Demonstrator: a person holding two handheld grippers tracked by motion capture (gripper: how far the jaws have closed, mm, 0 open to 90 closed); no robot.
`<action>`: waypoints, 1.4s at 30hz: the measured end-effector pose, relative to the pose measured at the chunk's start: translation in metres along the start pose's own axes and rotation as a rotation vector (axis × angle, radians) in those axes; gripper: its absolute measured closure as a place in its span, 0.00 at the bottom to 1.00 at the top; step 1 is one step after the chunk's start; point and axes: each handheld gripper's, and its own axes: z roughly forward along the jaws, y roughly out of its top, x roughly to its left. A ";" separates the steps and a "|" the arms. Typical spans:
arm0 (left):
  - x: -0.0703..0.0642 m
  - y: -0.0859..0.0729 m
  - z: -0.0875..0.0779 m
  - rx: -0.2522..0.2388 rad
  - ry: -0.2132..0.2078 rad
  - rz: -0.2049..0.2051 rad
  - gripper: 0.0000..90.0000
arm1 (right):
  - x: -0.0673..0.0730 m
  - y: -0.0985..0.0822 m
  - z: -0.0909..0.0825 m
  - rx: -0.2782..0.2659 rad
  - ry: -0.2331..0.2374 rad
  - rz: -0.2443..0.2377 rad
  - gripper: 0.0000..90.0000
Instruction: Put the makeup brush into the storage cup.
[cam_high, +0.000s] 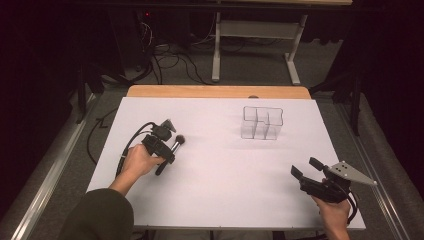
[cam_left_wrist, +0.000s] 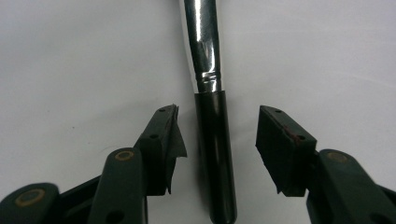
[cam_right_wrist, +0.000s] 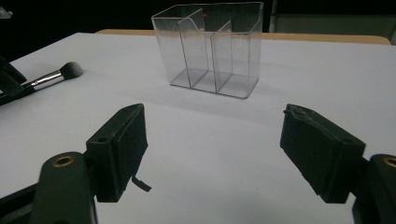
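Black brush handle (cam_left_wrist: 215, 158) between left tool (cam_left_wrist: 219, 135) pads, seemingly untouched.

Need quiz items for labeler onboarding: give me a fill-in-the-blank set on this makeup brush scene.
1. The black handle of the makeup brush lies between the jaws of the ____ hand-held gripper.
2. The brush lies flat on the ____ table.
3. The clear organizer holds ____ items.
4. The right hand-held gripper has its jaws ____.

Missing words: left; white; no; open
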 end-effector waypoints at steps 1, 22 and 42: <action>0.001 -0.001 0.002 0.002 -0.002 -0.001 0.55 | 0.000 0.000 0.000 0.002 -0.003 0.003 0.27; 0.000 -0.005 0.010 0.009 0.033 0.002 0.73 | 0.001 0.000 0.000 0.001 -0.010 -0.002 0.28; -0.005 -0.005 0.010 0.000 0.048 0.035 0.82 | 0.001 0.000 0.000 0.004 -0.009 -0.007 0.28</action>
